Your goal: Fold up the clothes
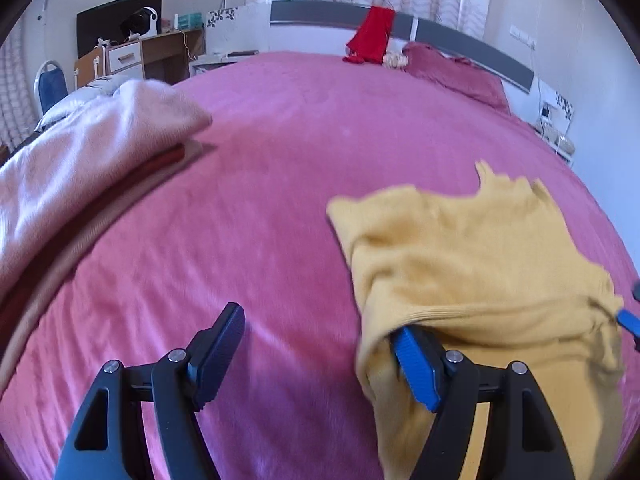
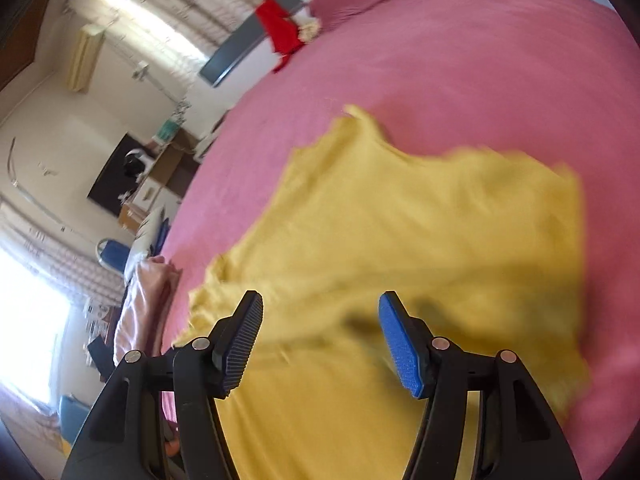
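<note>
A yellow knit garment point(image 1: 472, 256) lies crumpled on the pink bedspread point(image 1: 280, 152), at the lower right of the left wrist view. My left gripper point(image 1: 320, 356) is open; its right finger sits under the garment's folded hem, its left finger over bare bedspread. In the right wrist view the same yellow garment point(image 2: 420, 232) fills the middle, blurred. My right gripper point(image 2: 320, 340) is open just above it, with nothing between the fingers. A right fingertip point(image 1: 628, 320) shows at the garment's right edge in the left wrist view.
A stack of folded clothes point(image 1: 80, 168), pale pink on top, lies at the left of the bed. A red garment point(image 1: 370, 36) hangs on the headboard, beside a pink pillow point(image 1: 452, 72). A desk point(image 1: 140, 56) and blue chair point(image 1: 50, 88) stand beyond the bed.
</note>
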